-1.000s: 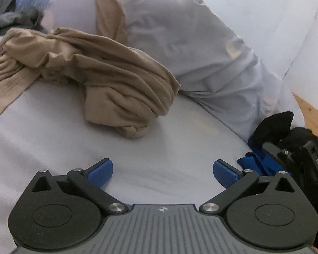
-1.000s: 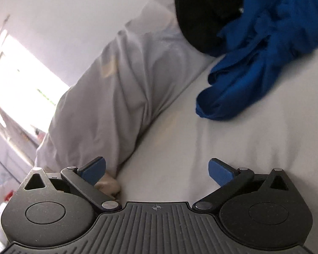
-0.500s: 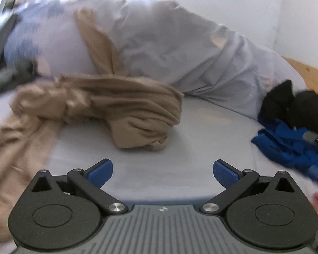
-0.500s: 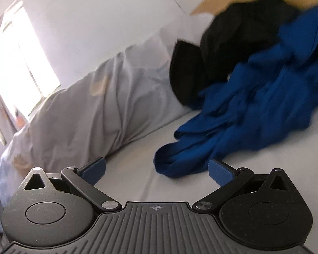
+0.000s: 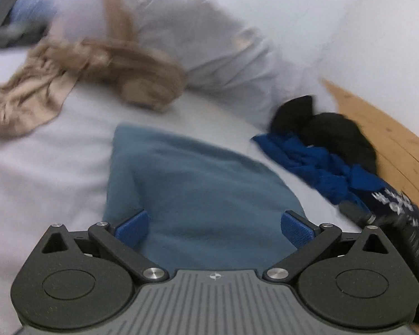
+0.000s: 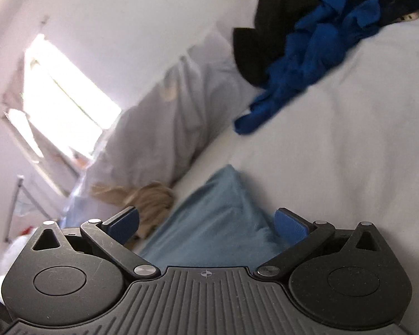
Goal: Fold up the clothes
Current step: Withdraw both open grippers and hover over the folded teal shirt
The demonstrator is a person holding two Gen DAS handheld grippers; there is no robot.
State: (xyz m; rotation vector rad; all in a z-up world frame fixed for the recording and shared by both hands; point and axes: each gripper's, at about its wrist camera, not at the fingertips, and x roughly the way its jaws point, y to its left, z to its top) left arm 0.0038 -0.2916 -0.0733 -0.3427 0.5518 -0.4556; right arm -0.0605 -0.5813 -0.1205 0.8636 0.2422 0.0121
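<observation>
A grey-blue garment [image 5: 198, 184] lies flat on the white bed sheet [image 5: 42, 173], right in front of my left gripper [image 5: 213, 227], which is open and empty above its near edge. It also shows in the right wrist view [image 6: 218, 223], between the wide-open fingers of my right gripper [image 6: 208, 223], which holds nothing. A crumpled tan garment [image 5: 97, 67] lies at the back left. A bright blue garment [image 5: 315, 164] and a black one [image 5: 335, 131] are heaped at the right.
A long pale pillow [image 5: 204, 47] runs along the back by the white wall. A wooden bed frame [image 5: 391, 139] borders the right side. A dark printed item [image 5: 396, 203] lies at the far right. A bright window [image 6: 64, 97] shows in the right wrist view.
Both grippers have pulled back toward me and the views are blurred. The grey-blue garment has come into view under both grippers. Both stay open.
</observation>
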